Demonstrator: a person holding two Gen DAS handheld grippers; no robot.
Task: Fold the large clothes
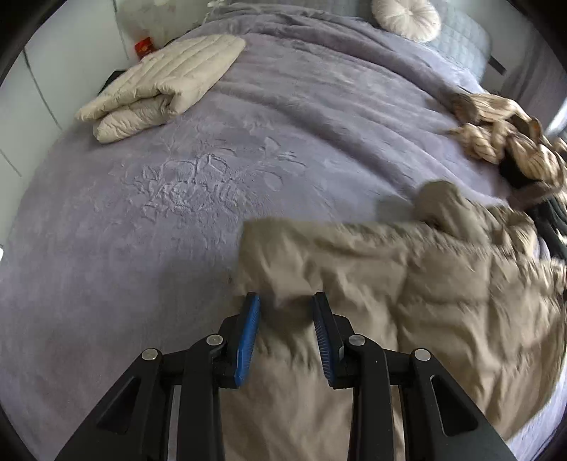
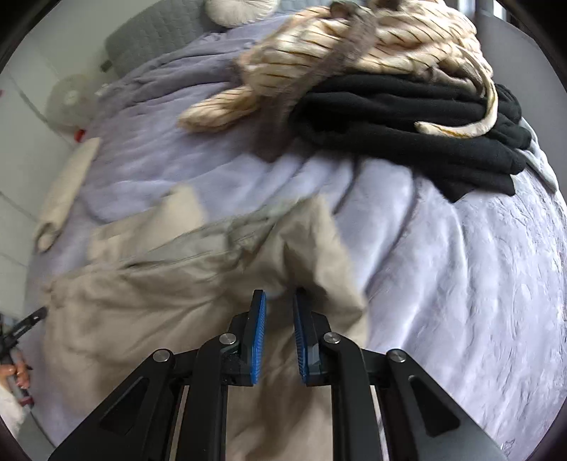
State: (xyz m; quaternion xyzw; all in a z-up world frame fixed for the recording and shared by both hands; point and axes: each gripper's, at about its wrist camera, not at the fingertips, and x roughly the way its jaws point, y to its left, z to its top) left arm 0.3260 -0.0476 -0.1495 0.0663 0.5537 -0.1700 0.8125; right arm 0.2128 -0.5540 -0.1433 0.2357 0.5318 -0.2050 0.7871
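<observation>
A large tan garment [image 1: 389, 294] lies rumpled on the lavender bedspread [image 1: 177, 212]. It also shows in the right wrist view [image 2: 159, 283]. My left gripper [image 1: 285, 301] is open, its blue pads just above the garment's left part, with a fold of cloth rising between them. My right gripper [image 2: 280, 299] is open with a narrower gap, over the garment's right part. The left gripper's tip [image 2: 35, 315] shows at the garment's far left edge in the right wrist view.
A folded cream quilted jacket [image 1: 159, 85] lies at the bed's far left. A pile of a striped beige garment [image 2: 354, 46] on black clothes [image 2: 407, 117] sits at the right. A round cushion [image 1: 407, 17] and grey pillow [image 1: 457, 39] are at the head.
</observation>
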